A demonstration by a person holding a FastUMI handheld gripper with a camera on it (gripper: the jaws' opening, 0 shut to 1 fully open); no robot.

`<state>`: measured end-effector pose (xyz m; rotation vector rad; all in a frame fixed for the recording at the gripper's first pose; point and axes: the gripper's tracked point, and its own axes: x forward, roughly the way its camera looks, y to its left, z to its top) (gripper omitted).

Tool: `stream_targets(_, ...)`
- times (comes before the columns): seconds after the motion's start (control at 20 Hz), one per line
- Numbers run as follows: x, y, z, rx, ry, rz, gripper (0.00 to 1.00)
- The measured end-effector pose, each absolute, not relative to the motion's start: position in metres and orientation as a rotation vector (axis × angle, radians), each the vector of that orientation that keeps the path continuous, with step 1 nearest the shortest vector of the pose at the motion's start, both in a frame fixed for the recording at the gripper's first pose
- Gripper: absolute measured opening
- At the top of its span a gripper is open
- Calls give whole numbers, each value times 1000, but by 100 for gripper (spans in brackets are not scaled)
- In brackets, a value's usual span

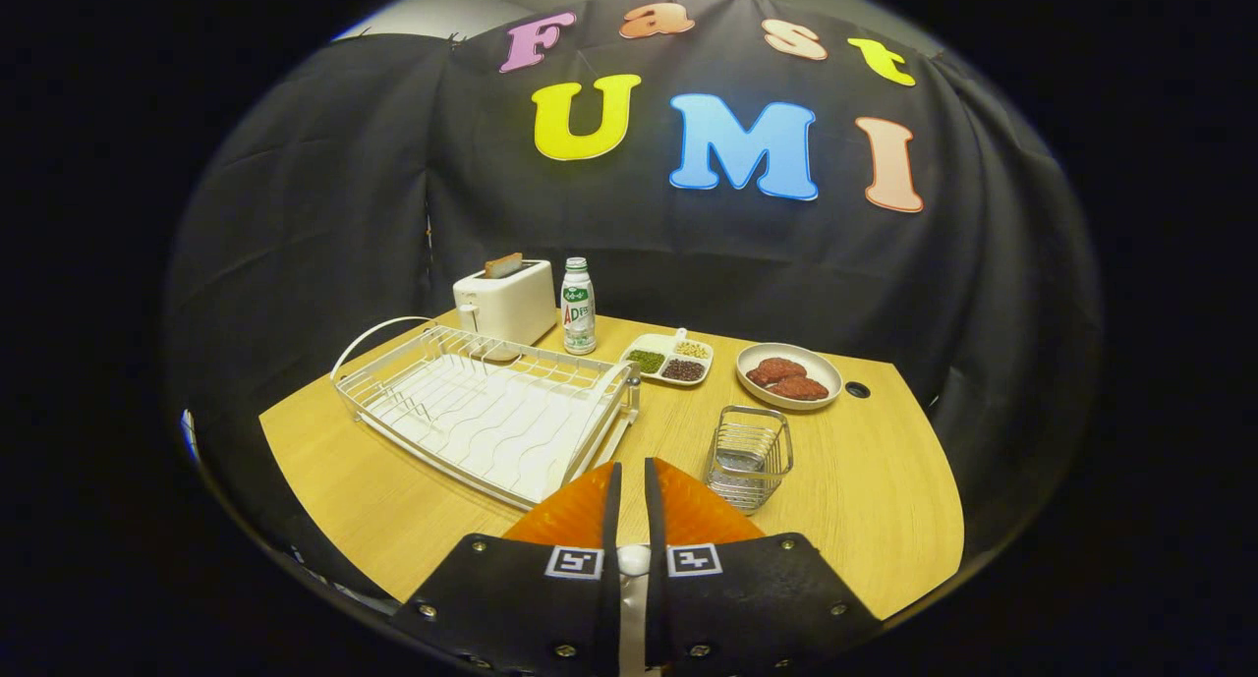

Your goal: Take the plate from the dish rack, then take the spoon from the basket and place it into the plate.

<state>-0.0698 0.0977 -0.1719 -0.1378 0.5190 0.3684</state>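
Note:
A white wire dish rack (486,412) lies on the wooden table, ahead of my fingers and to their left, and its slots stand bare. A small wire basket (749,456) stands just ahead of the fingers and to their right, with nothing rising above its rim. My gripper (629,467) hovers over the table's near part. Its two fingers lie side by side with only a thin slit between them, and nothing is held there.
Beyond the rack stand a white toaster (505,301) and a bottle (578,306). A divided dish of grains (668,358) and a round plate of brown patties (789,374) sit beyond the basket. A small hole (857,389) marks the table's far right corner.

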Motion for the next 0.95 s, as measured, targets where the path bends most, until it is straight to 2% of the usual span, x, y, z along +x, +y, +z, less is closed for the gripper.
stream_targets(0.15, -67, 102, -179, -135, 529, 392, 10)
stream_targets(0.25, -65, 103, -185, -133, 538, 397, 16)
stream_targets(0.4, -57, 88, -188, -141, 549, 344, 17)
stream_targets(0.55, -49, 77, -174, -131, 524, 305, 32)
stream_targets(0.95, -38, 22, -78, -122, 321, 171, 32)
